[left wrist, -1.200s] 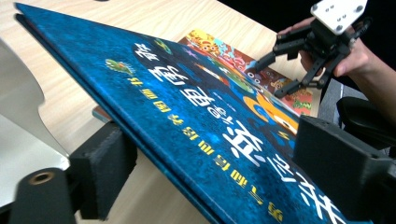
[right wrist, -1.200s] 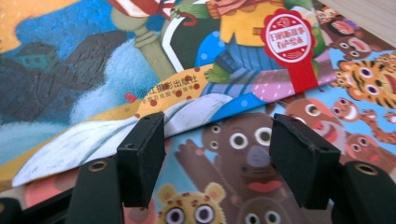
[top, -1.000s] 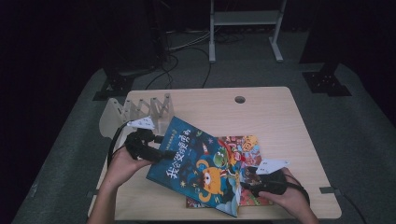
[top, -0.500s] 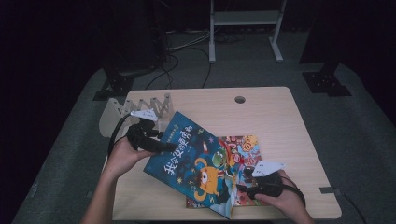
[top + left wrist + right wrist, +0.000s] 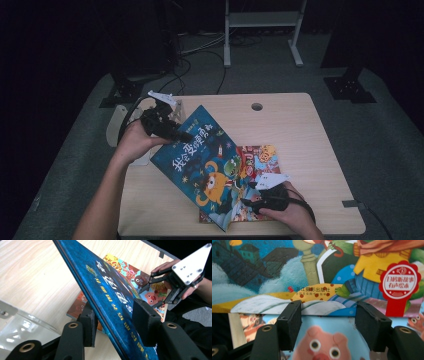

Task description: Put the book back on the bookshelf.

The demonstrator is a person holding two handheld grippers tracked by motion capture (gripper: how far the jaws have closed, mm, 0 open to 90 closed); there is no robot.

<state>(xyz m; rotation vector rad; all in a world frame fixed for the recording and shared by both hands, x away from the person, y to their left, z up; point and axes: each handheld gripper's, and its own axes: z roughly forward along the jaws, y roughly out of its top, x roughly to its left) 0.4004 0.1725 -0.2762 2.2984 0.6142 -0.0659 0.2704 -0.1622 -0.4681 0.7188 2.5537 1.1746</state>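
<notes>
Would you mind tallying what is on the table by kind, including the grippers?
Books: 2, a blue book held tilted above a pig book lying flat.
Clear racks: 1, the clear rack at the table's left edge.
Grippers: 2, the left gripper shut on the blue book, the right gripper open.
Total: 5.

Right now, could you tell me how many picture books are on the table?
2: a dark blue picture book lifted at one end by the left gripper, and a pig-cover picture book flat beneath it. More may be hidden underneath.
</notes>
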